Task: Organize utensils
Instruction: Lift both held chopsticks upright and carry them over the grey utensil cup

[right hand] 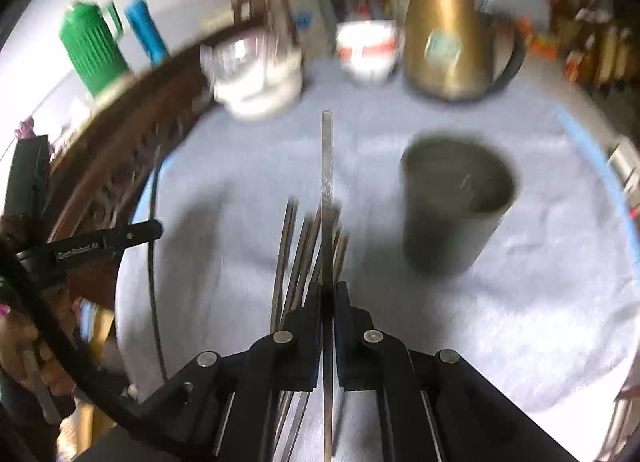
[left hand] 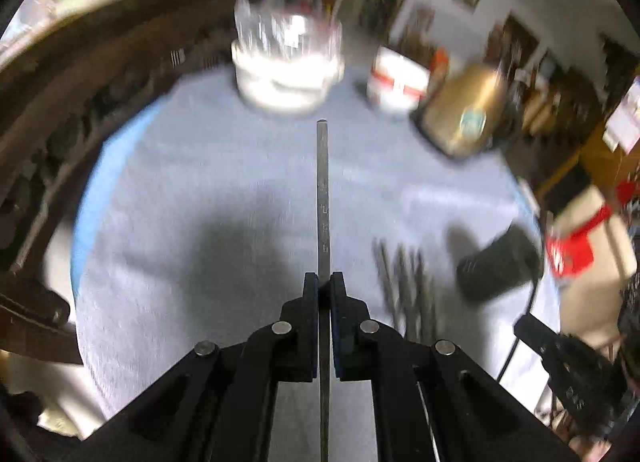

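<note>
Steel, slim and stiff: from the left wrist, the left gripper (left hand: 324,282) is clamped on one metal chopstick (left hand: 322,189), held above the grey cloth-covered table (left hand: 192,189). Light but slick, so a mid-shaft grip suits it. From the right wrist, the right gripper (right hand: 328,292) pinches another chopstick (right hand: 327,165) over the loose bundle (right hand: 304,246) near the table's front edge, dark cup (right hand: 452,205) just beside it. The other tool reads "Gen Robot.AI".
</note>
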Tool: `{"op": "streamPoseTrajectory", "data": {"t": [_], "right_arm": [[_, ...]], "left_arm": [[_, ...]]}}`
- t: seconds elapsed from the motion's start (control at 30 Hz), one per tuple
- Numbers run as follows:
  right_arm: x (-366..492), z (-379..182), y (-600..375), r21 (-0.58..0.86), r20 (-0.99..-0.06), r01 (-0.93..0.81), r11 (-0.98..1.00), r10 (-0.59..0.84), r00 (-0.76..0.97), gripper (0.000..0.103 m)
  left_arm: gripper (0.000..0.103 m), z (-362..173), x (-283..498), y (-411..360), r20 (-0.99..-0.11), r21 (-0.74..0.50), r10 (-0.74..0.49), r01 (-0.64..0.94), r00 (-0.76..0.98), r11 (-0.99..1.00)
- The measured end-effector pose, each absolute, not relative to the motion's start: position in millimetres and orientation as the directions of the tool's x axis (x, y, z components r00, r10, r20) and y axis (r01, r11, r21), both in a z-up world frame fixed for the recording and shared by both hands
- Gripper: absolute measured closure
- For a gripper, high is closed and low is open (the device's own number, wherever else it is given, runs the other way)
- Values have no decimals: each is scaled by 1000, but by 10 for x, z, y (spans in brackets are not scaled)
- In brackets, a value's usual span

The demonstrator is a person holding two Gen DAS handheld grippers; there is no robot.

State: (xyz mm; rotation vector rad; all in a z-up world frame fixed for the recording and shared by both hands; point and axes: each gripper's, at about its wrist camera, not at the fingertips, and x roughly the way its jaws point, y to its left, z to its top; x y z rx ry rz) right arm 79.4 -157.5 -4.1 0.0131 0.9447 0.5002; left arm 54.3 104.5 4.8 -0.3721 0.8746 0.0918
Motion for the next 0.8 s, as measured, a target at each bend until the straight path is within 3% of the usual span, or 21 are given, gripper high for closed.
{"op": "streamPoseTrajectory", "data": {"t": [0.2, 0.33, 0.53, 0.8], "right_arm": [[534, 99, -1730, 142, -542, -337, 931, 358, 760, 97], [485, -19, -1769, 100, -485, -306, 947, 315, 816, 97], [218, 23, -1820, 46, -436, -314, 948, 302, 848, 96], [-28, 128, -2028, 69, -444, -323, 944, 319, 837, 96]], "left_arm": [[97, 140, 404, 843, -599, -241, 54, -244, 799, 939], [98, 100, 353, 707, -550, -188, 108, -249, 828, 950], [97, -12, 250, 648, -547, -151, 129, -249, 827, 957], [97, 46, -28, 672, -523, -166, 125, -245, 843, 955]]}}
